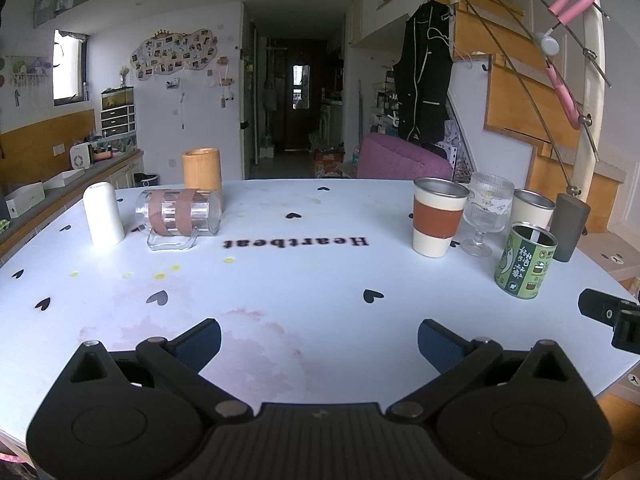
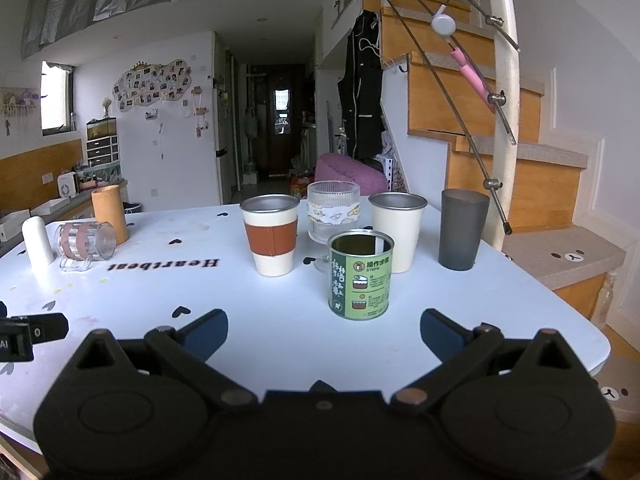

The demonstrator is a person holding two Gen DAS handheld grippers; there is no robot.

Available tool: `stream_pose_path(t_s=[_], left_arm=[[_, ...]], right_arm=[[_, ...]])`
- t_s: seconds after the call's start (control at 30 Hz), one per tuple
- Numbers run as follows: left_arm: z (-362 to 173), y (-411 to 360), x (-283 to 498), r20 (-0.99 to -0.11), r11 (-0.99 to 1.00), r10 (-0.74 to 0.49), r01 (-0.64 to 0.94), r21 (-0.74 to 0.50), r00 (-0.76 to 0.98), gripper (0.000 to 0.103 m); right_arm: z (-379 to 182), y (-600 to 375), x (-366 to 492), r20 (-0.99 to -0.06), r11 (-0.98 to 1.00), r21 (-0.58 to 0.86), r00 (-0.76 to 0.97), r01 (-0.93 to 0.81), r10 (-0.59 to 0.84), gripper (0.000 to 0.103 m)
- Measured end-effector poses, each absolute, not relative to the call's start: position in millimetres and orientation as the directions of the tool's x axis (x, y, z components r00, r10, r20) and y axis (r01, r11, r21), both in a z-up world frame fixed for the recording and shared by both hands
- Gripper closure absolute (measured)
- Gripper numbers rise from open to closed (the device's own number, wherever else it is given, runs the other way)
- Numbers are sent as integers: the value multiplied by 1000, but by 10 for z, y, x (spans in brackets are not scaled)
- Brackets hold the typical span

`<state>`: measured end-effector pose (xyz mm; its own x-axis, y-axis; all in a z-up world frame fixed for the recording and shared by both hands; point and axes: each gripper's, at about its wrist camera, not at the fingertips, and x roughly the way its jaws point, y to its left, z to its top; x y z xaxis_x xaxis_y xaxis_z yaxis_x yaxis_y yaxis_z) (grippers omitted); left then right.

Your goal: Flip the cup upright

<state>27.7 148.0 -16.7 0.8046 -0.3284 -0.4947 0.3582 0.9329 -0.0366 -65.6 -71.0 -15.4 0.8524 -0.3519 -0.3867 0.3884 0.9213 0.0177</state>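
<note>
A clear glass mug with brown tape bands (image 1: 178, 216) lies on its side at the far left of the white table (image 1: 304, 280), handle down on the table. It also shows in the right wrist view (image 2: 84, 242). My left gripper (image 1: 319, 344) is open and empty, low over the near table, well short of the mug. My right gripper (image 2: 324, 332) is open and empty, just behind a green tin can (image 2: 360, 276).
A white cylinder (image 1: 103, 214) and a wooden cup (image 1: 201, 172) stand by the mug. At the right stand a white cup with brown sleeve (image 1: 438, 216), a ribbed stemmed glass (image 1: 486, 212), a white cup (image 1: 532, 208), a grey tumbler (image 1: 570, 226) and the green can (image 1: 524, 260).
</note>
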Motion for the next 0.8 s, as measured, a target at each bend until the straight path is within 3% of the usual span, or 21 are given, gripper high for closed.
stream_pose_path(t_s=[0.8], left_arm=[[-166, 1482, 278, -494, 933, -328, 358, -35, 805, 0]], right_arm=[[-149, -698, -660, -386, 923, 18, 854, 384, -348, 0]])
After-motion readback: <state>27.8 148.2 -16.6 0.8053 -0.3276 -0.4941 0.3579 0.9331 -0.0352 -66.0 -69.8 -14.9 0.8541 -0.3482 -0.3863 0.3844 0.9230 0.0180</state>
